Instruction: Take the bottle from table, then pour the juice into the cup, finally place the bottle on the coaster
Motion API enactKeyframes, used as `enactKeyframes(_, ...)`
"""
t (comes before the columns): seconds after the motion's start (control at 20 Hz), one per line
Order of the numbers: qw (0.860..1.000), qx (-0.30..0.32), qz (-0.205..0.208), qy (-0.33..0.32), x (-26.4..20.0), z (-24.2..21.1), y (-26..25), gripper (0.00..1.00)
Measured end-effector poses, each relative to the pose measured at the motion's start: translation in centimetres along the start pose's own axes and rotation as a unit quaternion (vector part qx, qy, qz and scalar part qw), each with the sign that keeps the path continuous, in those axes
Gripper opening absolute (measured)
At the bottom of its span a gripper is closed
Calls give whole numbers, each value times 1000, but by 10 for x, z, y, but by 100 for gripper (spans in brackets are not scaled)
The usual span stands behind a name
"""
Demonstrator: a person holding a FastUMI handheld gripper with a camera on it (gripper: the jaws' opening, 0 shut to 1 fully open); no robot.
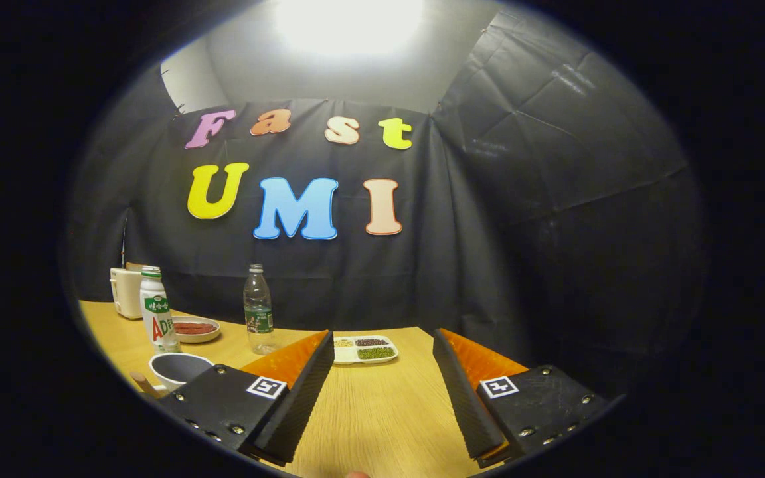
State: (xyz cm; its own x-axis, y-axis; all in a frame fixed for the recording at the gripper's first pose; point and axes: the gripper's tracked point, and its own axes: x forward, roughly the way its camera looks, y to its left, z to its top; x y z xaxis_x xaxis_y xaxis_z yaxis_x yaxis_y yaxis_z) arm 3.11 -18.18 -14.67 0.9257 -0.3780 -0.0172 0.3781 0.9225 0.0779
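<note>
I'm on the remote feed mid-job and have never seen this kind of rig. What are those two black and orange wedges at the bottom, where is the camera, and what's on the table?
The camera rides on a handheld gripper that a person carries, and looks forward along it. The two wedges are its jaws: they stand wide apart with bare wooden table between them, holding nothing.

Beyond the jaws lies a white divided tray of beans or grains. Off to the left side stand a clear plastic bottle, a white bottle with a green cap, a small plate with something reddish on it, and a cream box-like object I cannot identify. A grey and white cup sits close beside the left jaw. I cannot make out a coaster for certain.
</note>
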Motion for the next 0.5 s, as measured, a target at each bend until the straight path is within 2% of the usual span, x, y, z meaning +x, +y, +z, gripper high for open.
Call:
enactKeyframes(0.35,1000,-10,5,-6,2,0,4,91)
enactKeyframes(0.5,1000,-20,21,-4,1,-2,9,91)
